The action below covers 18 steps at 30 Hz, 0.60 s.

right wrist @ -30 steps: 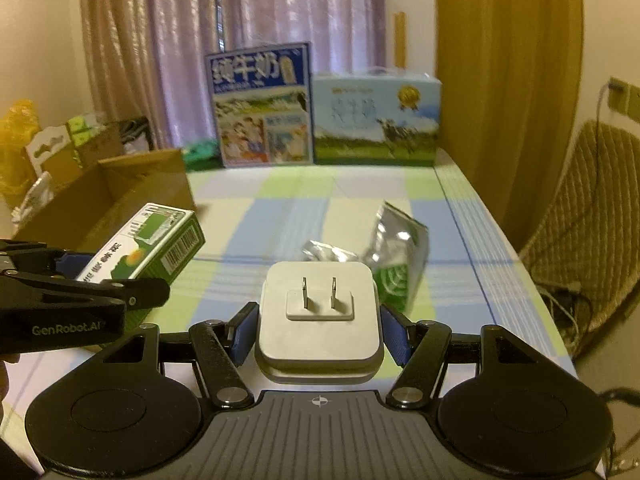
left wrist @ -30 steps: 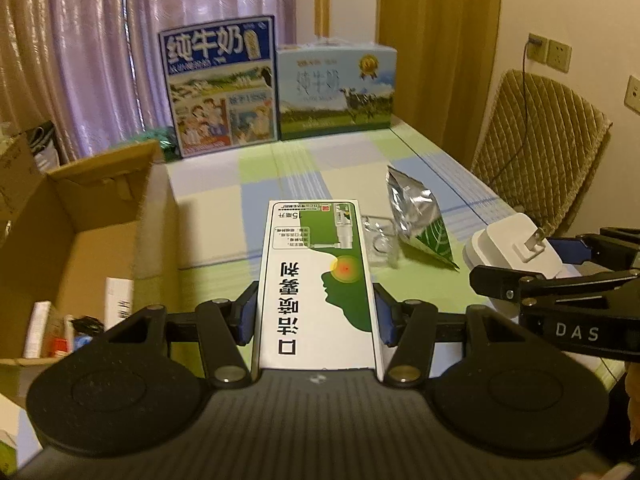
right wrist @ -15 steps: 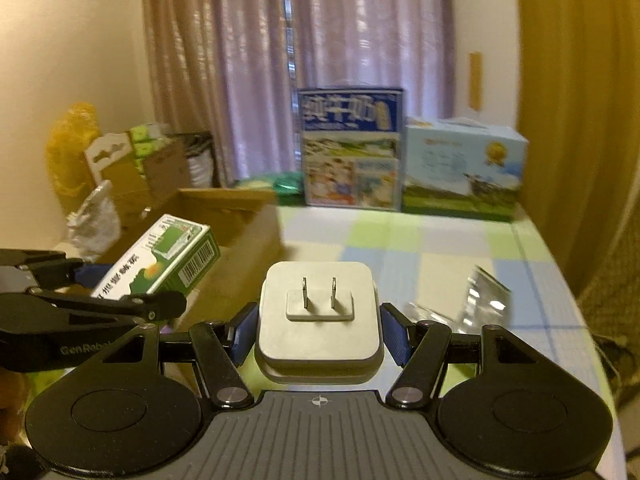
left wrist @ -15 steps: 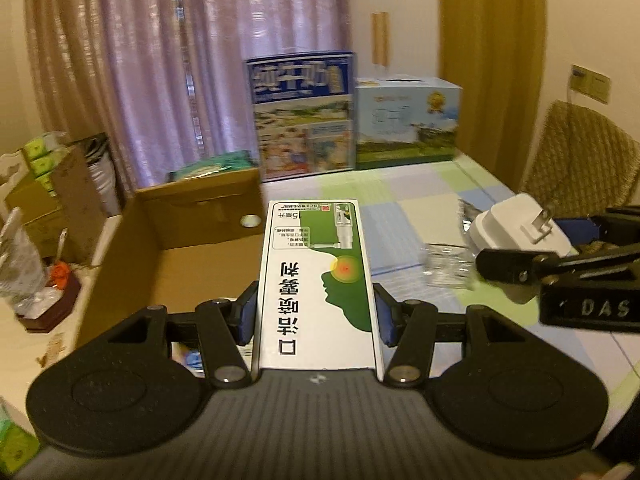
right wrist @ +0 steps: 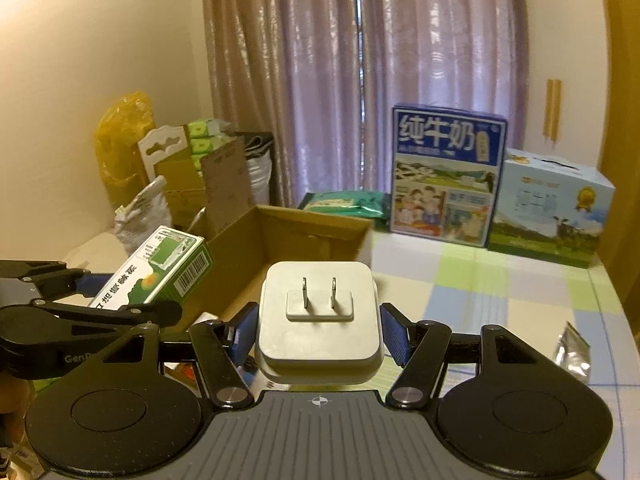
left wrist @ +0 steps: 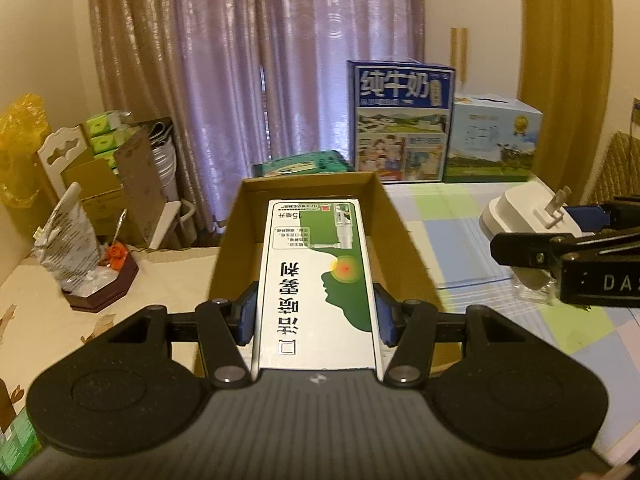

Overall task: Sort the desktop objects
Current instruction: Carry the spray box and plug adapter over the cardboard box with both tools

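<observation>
Above the open cardboard box (left wrist: 404,240), the left hand-held gripper (left wrist: 316,312) is clamped on a green-and-white medicine carton (left wrist: 316,280) (its print reads upside down from this wrist). Just to its right, the right hand-held gripper (right wrist: 319,336) grips a white plug adapter (right wrist: 319,320), prongs up, over the box's near edge beside the checked desk (right wrist: 500,296).

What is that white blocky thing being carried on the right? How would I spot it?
Start at the open cardboard box at the left side of the checked table. Just in front of it, the right tool grips a white charger. Two metal prongs stick out of it, unlike the green printed carton beside it.
</observation>
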Available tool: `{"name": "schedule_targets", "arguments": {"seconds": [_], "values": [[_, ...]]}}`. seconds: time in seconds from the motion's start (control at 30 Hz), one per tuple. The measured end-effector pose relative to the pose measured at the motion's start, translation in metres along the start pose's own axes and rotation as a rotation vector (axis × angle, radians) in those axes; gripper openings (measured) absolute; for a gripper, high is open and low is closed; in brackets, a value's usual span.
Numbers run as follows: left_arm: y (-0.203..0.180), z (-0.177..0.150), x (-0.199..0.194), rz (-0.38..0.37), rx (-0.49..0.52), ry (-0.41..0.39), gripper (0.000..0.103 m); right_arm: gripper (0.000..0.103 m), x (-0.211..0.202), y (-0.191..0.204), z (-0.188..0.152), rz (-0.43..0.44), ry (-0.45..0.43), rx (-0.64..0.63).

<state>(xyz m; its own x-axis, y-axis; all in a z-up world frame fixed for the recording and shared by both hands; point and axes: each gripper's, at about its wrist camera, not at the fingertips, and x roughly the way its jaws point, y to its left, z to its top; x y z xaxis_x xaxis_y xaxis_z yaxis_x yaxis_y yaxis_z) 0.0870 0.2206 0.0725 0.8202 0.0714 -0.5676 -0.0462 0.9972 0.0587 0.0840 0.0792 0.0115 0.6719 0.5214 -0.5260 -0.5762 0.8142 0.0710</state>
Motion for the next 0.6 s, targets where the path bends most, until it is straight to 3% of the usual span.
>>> {"name": "schedule_targets", "arguments": {"seconds": [0.6], "values": [[0.026,-0.005,0.031,-0.011,-0.021,0.051,0.051,0.061,0.046,0.024,0.003,0.041,0.05,-0.01]]}}
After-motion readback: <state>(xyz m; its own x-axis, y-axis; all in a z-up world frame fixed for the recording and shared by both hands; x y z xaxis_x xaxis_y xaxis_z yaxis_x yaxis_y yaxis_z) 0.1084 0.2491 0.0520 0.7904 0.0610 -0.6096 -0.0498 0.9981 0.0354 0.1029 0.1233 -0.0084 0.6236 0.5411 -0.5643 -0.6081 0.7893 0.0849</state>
